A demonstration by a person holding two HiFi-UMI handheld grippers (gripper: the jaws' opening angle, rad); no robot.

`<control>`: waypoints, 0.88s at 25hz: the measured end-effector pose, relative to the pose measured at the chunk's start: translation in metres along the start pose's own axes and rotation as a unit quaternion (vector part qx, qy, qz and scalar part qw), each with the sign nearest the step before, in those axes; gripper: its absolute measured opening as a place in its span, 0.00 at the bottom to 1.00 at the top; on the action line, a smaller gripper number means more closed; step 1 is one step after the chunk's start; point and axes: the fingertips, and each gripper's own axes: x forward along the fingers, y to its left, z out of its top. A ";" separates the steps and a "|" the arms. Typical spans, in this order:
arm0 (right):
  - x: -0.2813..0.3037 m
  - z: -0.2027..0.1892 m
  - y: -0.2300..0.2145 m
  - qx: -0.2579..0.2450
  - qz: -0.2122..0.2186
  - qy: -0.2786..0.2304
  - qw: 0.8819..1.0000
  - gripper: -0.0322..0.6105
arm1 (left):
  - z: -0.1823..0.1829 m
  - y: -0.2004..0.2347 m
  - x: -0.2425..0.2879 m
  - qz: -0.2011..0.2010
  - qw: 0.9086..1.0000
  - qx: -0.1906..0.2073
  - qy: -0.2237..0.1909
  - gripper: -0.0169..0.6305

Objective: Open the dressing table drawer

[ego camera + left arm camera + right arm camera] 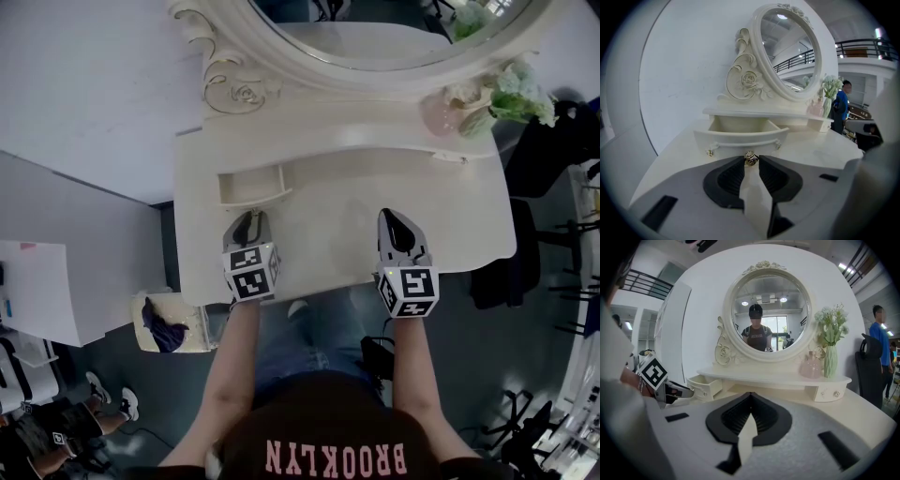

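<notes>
white wall behind, dark grey floor, black office chair at right.

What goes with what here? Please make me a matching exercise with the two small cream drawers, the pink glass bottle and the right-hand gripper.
Things:
1. left small cream drawer
2. right small cream drawer
3. pink glass bottle
4. right gripper

States or places:
A. jaws together, nothing between them
B. beside the green ribbed vase
C. pulled open
D. pushed in

Pairs: 1-C, 2-D, 3-B, 4-A
</notes>
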 end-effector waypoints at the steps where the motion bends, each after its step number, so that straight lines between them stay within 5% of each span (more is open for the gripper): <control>1: 0.000 0.001 0.001 -0.001 0.000 -0.001 1.000 0.05 | 0.000 0.000 0.000 -0.002 1.000 -0.002 -0.002 0.16; 22: -0.053 0.036 0.029 -0.021 -0.021 -0.028 0.999 0.05 | 0.032 0.015 -0.067 -0.022 0.997 0.007 -0.073 0.18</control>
